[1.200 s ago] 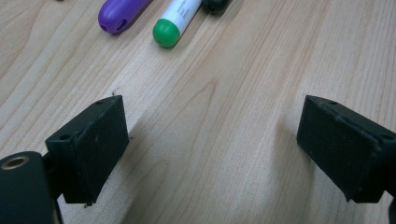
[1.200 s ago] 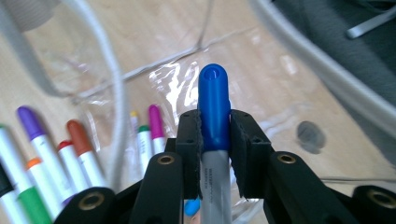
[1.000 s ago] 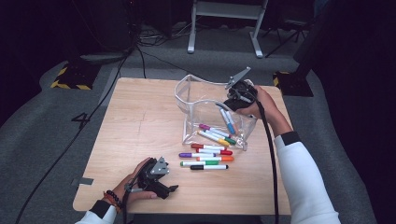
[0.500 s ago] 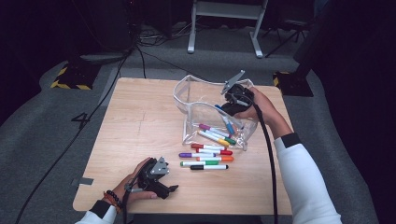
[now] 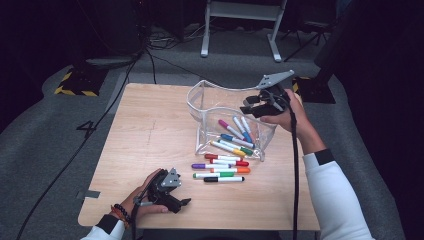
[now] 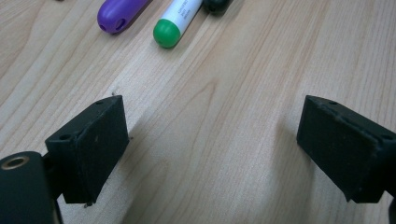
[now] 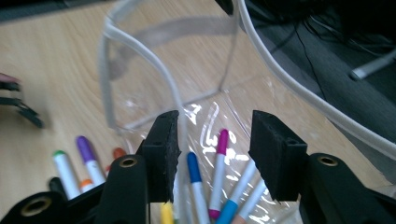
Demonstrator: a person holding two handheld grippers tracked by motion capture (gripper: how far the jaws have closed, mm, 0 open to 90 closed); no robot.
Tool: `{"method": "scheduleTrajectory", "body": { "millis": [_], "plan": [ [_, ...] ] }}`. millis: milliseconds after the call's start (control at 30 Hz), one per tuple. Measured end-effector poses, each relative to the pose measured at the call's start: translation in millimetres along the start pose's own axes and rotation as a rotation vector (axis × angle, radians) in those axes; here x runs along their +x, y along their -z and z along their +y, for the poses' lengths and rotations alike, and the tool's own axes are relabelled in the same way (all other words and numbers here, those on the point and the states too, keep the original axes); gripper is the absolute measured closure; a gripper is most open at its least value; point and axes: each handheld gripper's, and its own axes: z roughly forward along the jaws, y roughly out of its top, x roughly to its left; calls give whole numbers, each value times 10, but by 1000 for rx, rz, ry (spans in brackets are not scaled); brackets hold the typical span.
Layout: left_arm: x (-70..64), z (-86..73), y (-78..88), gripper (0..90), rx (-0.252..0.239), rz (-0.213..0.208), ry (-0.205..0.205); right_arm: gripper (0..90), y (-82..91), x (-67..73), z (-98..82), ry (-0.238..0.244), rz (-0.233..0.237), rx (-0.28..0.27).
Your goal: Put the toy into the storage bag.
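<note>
My left gripper (image 5: 186,202) rests released on the pale wooden surface (image 5: 150,135). 5 coloured felt markers (image 5: 222,167) lie loose; about 6 sit inside the clear plastic pouch (image 5: 227,117). My right gripper (image 5: 248,107), jaws just opening, empty, hangs above it.

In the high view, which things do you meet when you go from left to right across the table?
Left tool at the near left → loose markers lying on the wood → clear pouch with markers inside → right tool, jaws apart at the pouch's right rim, just opened, nothing between them.
</note>
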Motion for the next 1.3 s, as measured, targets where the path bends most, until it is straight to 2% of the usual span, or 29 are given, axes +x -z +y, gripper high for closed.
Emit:
{"method": "scheduleTrajectory", "body": {
  "millis": [67,133,233,300,367,500,600,733,933,967,1033,1100,1133,1200,1300],
  "plan": [
    [1,1,-1,91,0,0,-2,517,105,33,-39,3,8,-50],
    [1,1,-1,91,0,0,-1,506,191,95,-82,9,7,-77],
    [1,1,-2,91,0,0,-1,482,322,236,-167,29,23,-133],
    [2,2,-3,90,0,0,-1,471,401,356,-228,59,26,-167],
    [2,4,-5,90,0,-1,-2,462,472,475,-296,82,48,-202],
    [2,4,-5,90,-1,-1,-2,438,555,708,-451,103,63,-242],
    [2,4,-5,90,-1,0,-2,435,542,864,-594,118,70,-254],
    [2,4,-5,90,0,0,-2,440,403,1036,-788,121,111,-245],
    [2,4,-5,90,0,0,-2,444,21,1290,-1038,163,171,-164],
    [2,4,-5,90,0,-1,-2,445,-69,1325,-1082,159,200,-152],
    [2,4,-5,89,0,0,-2,453,-200,1369,-1142,160,218,-137],
    [2,4,-5,90,0,0,-2,453,-365,1416,-1202,152,255,-102],
    [2,4,-5,90,0,0,-2,454,-464,1449,-1233,170,260,-79],
    [2,4,-5,90,0,0,-2,455,-596,1477,-1266,172,277,-47],
    [2,4,-5,90,0,0,-2,459,-787,1488,-1314,169,300,-27]
  ]
}}
